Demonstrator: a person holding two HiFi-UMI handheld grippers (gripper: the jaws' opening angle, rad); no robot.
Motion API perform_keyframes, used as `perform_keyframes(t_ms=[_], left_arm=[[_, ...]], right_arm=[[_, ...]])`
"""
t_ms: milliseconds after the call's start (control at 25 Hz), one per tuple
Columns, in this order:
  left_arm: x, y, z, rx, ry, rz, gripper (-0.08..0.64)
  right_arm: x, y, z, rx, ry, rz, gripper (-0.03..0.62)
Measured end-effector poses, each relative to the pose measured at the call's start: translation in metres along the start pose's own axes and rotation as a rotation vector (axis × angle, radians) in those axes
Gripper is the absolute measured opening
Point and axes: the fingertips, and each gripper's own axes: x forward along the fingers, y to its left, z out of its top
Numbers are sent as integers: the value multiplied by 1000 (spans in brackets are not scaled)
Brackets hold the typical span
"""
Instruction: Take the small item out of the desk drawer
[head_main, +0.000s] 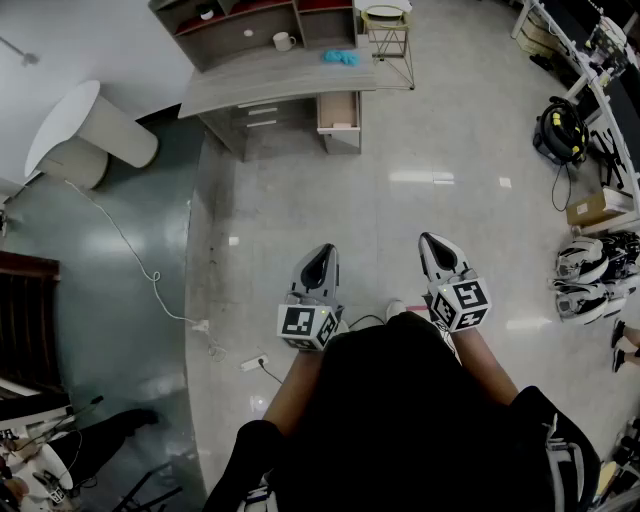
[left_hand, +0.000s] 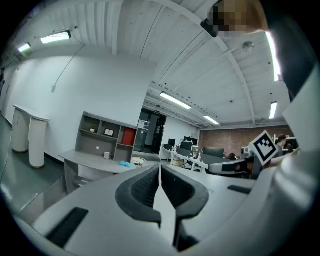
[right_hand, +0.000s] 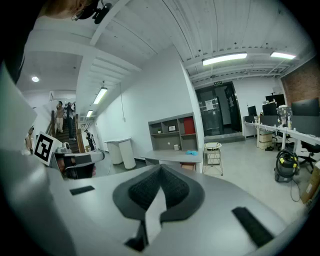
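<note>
Glossy office floor (head_main: 400, 200), desk (head_main: 280, 85) at upper centre | drawer (head_main: 338, 112) pulled open beneath it, small item too far to see | your left gripper (head_main: 321, 252) and right gripper (head_main: 432, 242) both closed, empty, well apart from it | risk: arriving with jaws together could shove the item deeper

Black top (head_main: 400, 430); left gripper (head_main: 322, 251), right gripper (head_main: 431, 240) grey (jaws black-padded); marker cubes (head_main: 306, 325).

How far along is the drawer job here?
Done: nothing certain, though a drawer in the desk looks pulled open. In hand: nothing. The left gripper and right gripper are shut and empty, over the floor well short of the desk. Left: approach, reach into the drawer and take out the small item, which can't be seen from here.
</note>
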Motion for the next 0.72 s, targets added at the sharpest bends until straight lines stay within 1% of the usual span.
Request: perform_keyframes(t_ms=[200,320,560,720], left_arm=[[-11,16,0,20,-28,-11,20],[-19,20,-1,15,-35,-4,20],[-31,20,-10,11,-31,20,20],[-35,27,-12,8,-25,44,20]], right_arm=[[4,18,4,-4,-38,-30,-2],[6,23,3,4,-46,-50,-1],[0,28,-6,20,-50,-28,0],[4,26,-12,41,-40,-21,0]])
